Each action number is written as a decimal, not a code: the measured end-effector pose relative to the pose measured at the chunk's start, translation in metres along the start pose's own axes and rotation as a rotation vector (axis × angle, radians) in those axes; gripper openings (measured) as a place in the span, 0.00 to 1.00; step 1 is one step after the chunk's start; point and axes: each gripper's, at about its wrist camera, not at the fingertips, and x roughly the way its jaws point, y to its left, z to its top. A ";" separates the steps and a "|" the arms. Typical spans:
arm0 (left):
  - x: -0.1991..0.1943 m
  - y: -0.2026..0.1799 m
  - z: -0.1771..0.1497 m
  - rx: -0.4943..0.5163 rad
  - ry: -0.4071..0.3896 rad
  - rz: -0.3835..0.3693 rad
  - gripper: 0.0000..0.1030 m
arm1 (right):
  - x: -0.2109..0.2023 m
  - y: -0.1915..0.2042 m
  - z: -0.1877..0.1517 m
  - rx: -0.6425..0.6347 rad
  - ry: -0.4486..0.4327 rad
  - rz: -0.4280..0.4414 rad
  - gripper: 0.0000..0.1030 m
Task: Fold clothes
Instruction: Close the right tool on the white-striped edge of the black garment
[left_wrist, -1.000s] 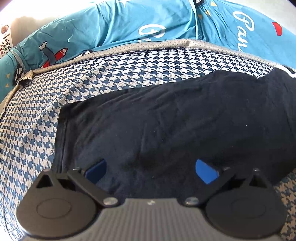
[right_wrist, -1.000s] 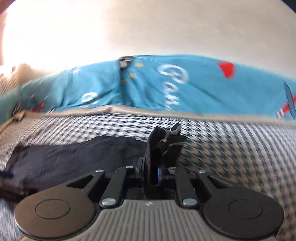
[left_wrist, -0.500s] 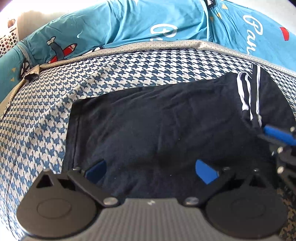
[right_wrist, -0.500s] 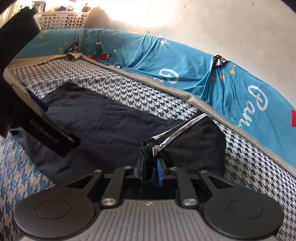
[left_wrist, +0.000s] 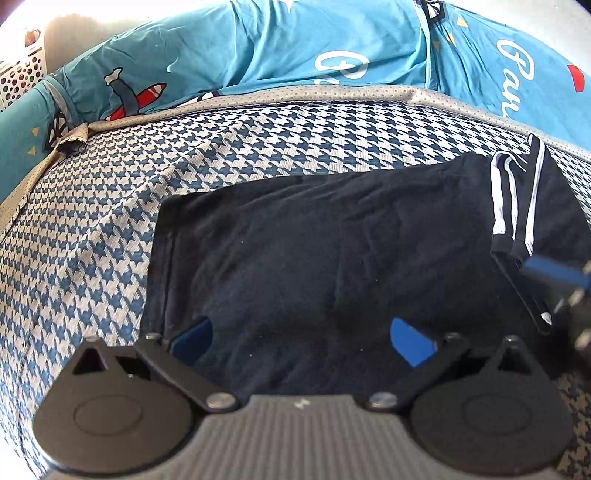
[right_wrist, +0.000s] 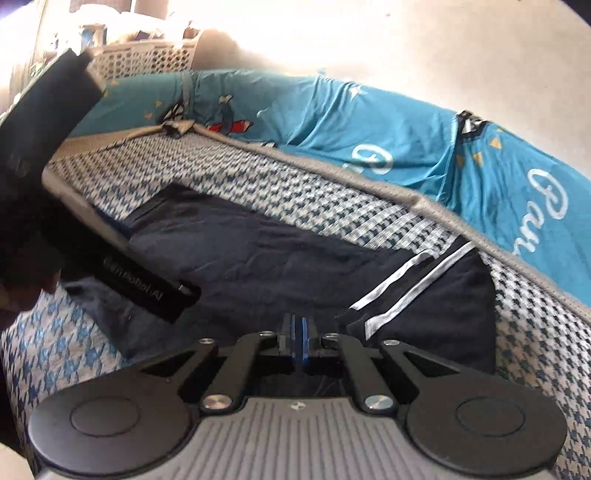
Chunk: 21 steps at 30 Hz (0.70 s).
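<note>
A dark navy garment (left_wrist: 314, 258) lies flat on the blue-and-white houndstooth surface (left_wrist: 92, 258). Its sleeve with white stripes (left_wrist: 517, 199) is folded inward over the right side of the body. My left gripper (left_wrist: 301, 341) hovers low over the garment's near edge, open, with nothing between its blue pads (left_wrist: 192, 338). My right gripper (right_wrist: 297, 328) is shut, pads pressed together with no cloth showing between them. The striped cuff (right_wrist: 399, 291) rests just right of its tips. In the left wrist view the right gripper (left_wrist: 554, 273) is a blur beside the cuff.
A teal padded wall (left_wrist: 295, 44) with white lettering and a plane print runs along the far side behind a grey border (left_wrist: 332, 94). A white perforated basket (right_wrist: 147, 59) stands at the far left. The left tool's black housing (right_wrist: 147, 291) crosses the right wrist view.
The right gripper carried the striped sleeve leftward over the garment's body. Cloth stood between its pads before; now the cuff lies beside them. The left gripper stayed open and barely moved.
</note>
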 end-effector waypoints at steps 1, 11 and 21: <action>0.000 0.000 0.000 -0.002 0.001 0.000 1.00 | -0.004 -0.008 0.003 0.031 -0.026 -0.031 0.04; 0.000 0.001 0.000 -0.005 -0.006 0.001 1.00 | 0.007 -0.066 0.008 0.235 -0.045 -0.273 0.05; 0.001 0.008 0.000 -0.021 0.000 -0.003 1.00 | 0.018 -0.085 0.012 0.324 -0.053 -0.387 0.06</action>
